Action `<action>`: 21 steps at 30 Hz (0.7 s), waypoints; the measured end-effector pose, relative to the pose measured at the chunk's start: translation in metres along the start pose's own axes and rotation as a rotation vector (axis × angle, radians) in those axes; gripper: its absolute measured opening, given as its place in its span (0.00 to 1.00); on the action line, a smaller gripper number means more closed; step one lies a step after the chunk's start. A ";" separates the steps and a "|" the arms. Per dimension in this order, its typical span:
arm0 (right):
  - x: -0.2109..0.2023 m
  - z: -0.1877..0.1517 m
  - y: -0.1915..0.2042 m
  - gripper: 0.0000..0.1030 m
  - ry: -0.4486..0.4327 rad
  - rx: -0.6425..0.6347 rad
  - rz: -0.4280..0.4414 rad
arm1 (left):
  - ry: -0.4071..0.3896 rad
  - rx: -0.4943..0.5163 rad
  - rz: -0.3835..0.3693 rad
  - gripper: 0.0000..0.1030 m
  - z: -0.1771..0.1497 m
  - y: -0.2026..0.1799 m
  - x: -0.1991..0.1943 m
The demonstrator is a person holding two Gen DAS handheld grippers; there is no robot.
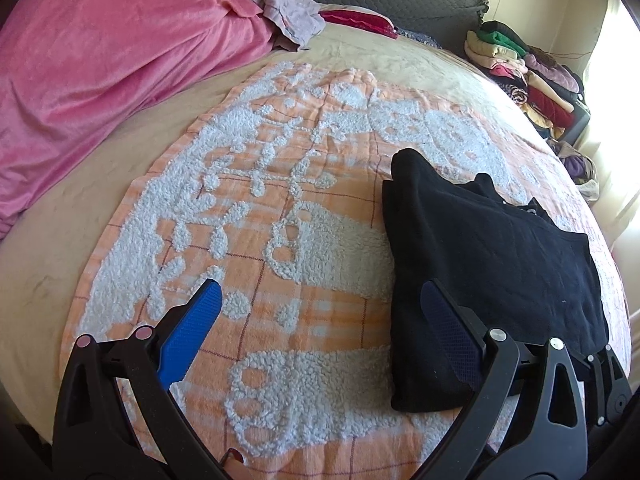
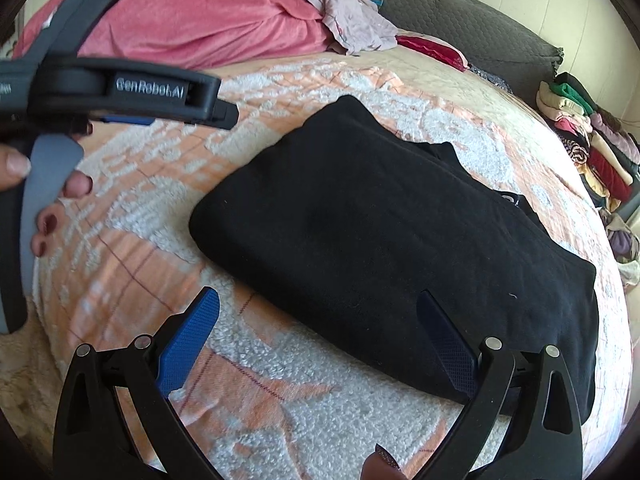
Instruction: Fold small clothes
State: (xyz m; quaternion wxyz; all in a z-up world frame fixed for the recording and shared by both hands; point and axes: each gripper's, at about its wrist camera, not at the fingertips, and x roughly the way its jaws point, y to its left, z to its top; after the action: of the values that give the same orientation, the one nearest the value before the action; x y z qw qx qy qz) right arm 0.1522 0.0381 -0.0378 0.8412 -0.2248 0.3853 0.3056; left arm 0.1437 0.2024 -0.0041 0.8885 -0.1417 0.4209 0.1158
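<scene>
Soft, limp black garment (image 2: 392,248) lies folded on the patterned blanket (image 1: 280,240); both grippers, left gripper (image 1: 320,312) and right gripper (image 2: 320,312), gape wide, empty; best pinched at its near edge.

I see a plain black folded garment (image 2: 384,240) lying on an orange blanket (image 1: 248,240) gridded with thin dark red lines and tufted with fluffy white shapes, all spread over a beige bed cover (image 1: 52,248). My left gripper (image 1: 320,300) and right gripper (image 2: 318,304) each have black frames with textured blue pads. On the far left is a solid pink blanket (image 1: 100,52), beside it a pale lilac cloth (image 1: 280,4), and on the far right a stack of clothes (image 1: 524,76) in green, cream, pink, maroon and purple.
</scene>
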 end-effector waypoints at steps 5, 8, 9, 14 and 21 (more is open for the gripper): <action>0.017 -0.002 -0.001 0.96 0.028 -0.011 -0.025 | 0.001 0.001 0.000 0.91 0.002 -0.001 0.003; 0.024 -0.003 -0.001 0.96 0.023 -0.028 -0.050 | 0.004 0.000 0.002 0.91 0.005 -0.001 0.007; 0.027 -0.002 0.000 0.96 0.017 -0.035 -0.060 | 0.004 0.000 0.002 0.91 0.006 -0.002 0.008; 0.035 0.001 0.006 0.96 -0.012 -0.079 -0.106 | 0.008 0.003 -0.001 0.91 0.013 -0.006 0.016; 0.044 0.012 0.014 0.95 -0.064 -0.145 -0.163 | 0.013 -0.003 -0.004 0.91 0.019 -0.007 0.025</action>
State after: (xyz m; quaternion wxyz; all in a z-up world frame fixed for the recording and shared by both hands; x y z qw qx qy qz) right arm 0.1719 0.0703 -0.0674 0.8567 -0.3057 0.3157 0.2700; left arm 0.1750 0.2045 -0.0107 0.8857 -0.1447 0.4262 0.1138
